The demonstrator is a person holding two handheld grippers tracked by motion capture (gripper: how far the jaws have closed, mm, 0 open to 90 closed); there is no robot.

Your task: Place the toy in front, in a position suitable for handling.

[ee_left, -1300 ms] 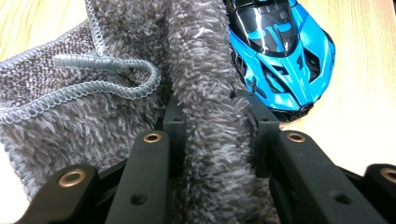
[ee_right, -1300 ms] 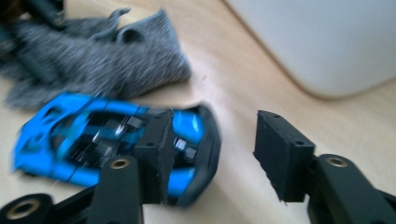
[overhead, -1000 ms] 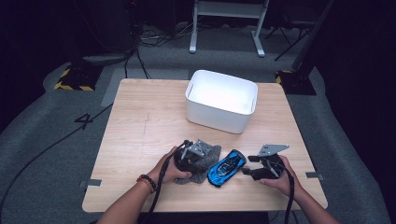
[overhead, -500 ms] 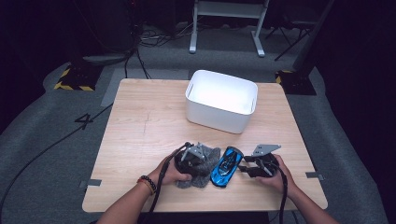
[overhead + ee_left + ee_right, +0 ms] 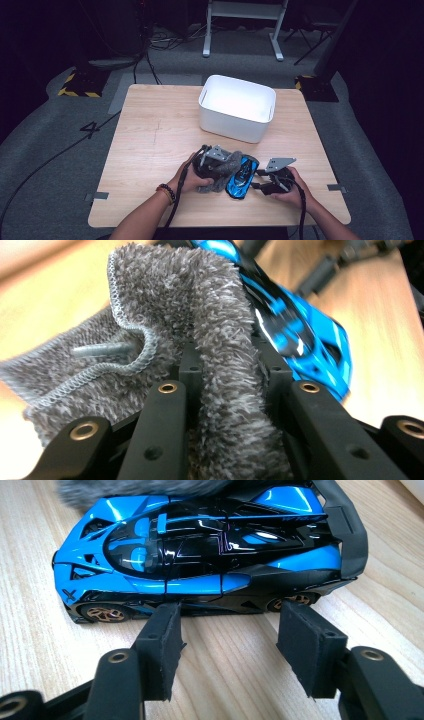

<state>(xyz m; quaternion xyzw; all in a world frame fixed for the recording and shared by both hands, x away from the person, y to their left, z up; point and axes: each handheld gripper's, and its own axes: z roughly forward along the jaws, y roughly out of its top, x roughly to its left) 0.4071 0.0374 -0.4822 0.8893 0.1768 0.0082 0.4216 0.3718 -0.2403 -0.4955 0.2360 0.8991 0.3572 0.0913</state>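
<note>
A blue and black toy car (image 5: 242, 177) lies on the wooden table (image 5: 150, 135) near its front edge. A grey fluffy cloth (image 5: 220, 315) rests against the car's (image 5: 305, 335) far side, and my left gripper (image 5: 230, 360) is shut on a fold of it. In the high view this left gripper (image 5: 220, 167) sits just left of the car. My right gripper (image 5: 227, 625) is open, its pads close to the near side of the car (image 5: 200, 555) by the wheels. Its jaws have just been opening, and only bare table lies between them. From above, the right gripper (image 5: 256, 179) is at the car's right.
A white empty box (image 5: 235, 122) stands on the table behind the car, toward the middle right. Bare wood stretches to the left of my hands. Beyond the table's far edge are dark floor, cables and a white frame (image 5: 245, 20).
My right gripper has edged left up to the car's side. The car has swung slightly against the cloth. The left hand with the cloth has stayed put.
</note>
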